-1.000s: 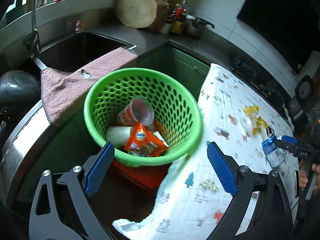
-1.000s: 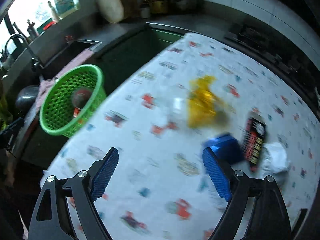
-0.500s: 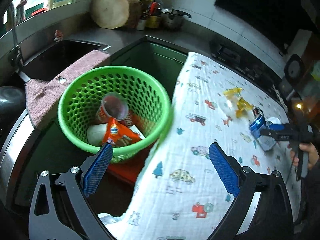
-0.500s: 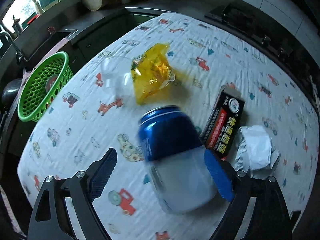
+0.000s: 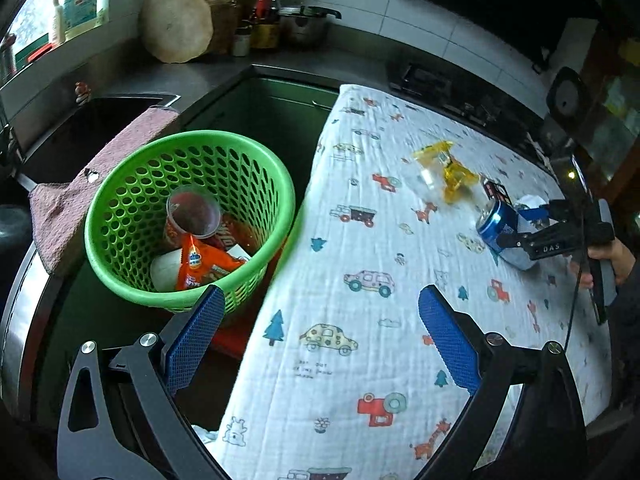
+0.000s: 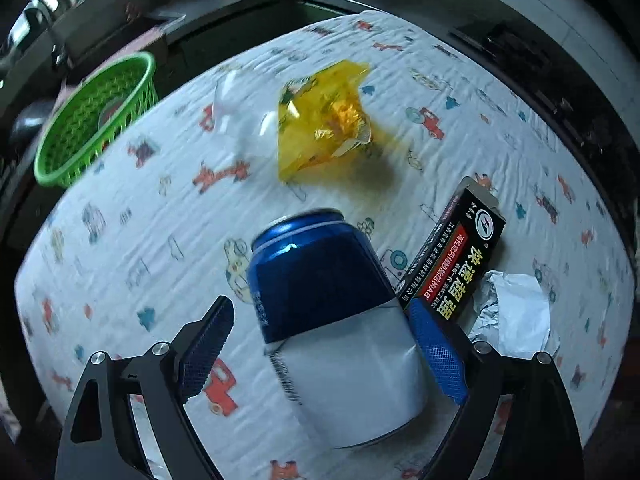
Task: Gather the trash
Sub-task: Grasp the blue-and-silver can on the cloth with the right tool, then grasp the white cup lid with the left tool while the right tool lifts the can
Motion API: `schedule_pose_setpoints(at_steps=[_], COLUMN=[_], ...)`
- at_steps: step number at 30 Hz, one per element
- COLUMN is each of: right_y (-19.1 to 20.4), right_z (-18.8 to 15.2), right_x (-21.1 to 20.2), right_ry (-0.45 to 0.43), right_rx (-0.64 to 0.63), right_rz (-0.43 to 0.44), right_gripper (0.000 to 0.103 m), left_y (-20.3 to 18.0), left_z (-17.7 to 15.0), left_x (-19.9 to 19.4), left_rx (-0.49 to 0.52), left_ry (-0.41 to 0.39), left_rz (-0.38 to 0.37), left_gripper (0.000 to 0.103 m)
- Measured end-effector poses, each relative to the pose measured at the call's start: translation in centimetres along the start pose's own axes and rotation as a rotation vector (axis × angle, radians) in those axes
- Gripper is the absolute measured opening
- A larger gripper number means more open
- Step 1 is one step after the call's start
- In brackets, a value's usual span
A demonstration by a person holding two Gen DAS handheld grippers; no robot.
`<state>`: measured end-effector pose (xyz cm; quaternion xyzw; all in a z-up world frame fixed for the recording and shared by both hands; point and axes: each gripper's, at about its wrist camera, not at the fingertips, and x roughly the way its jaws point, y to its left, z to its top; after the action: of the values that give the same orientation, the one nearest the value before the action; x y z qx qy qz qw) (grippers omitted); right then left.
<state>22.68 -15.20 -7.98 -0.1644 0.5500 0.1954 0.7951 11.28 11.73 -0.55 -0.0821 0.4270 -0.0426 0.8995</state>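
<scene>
A blue and silver can (image 6: 320, 280) lies on its side on the printed tablecloth (image 5: 360, 360). My right gripper (image 6: 320, 306) is open and straddles the can; the left pad stands clear of it and the right pad is close against its side. In the left wrist view the right gripper (image 5: 516, 226) and the can (image 5: 496, 228) appear at the far right, with a hand behind them. My left gripper (image 5: 320, 300) is open and empty over the table's near edge. The green basket (image 5: 188, 136) beside the table holds a cup, an orange wrapper and a white item.
Beyond the can on the cloth lie a yellow wrapper (image 6: 324, 120) and a clear plastic cup (image 6: 232, 112). A black box (image 6: 460, 256) and crumpled white paper (image 6: 516, 312) lie right of it. A sink with a pink towel (image 5: 100, 168) is behind the basket.
My right gripper has come down over the can, which now fills the space between its jaws. The left gripper's view has slid from the basket towards the table.
</scene>
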Motion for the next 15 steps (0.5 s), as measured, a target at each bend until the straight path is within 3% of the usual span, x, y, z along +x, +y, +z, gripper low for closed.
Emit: schedule_pose_setpoints(at_steps=[3,5,15], right_y=[0.1,0.1,-0.8], right_z=[-0.3,-0.5,-1.7], right_x=[0.5,1.0,-0.3], right_ry=[0.005,0.012,-0.028], right_rx=[-0.021,-0.029,0.044], right_rz=[-0.019,-0.044,-0.02], right_gripper=[0.084,0.077,0.075], left_y=[-0.6,-1.1,-6.5], left_z=[-0.1,-0.2,-2.7], left_x=[0.3,0.4,0.8], left_rx=[0.019,0.038,0.216], left_ry=[0.008,0.011,0.048], left_rz=[-0.006,-0.009,-0.078], left_gripper=[0.096,0.096,0.096])
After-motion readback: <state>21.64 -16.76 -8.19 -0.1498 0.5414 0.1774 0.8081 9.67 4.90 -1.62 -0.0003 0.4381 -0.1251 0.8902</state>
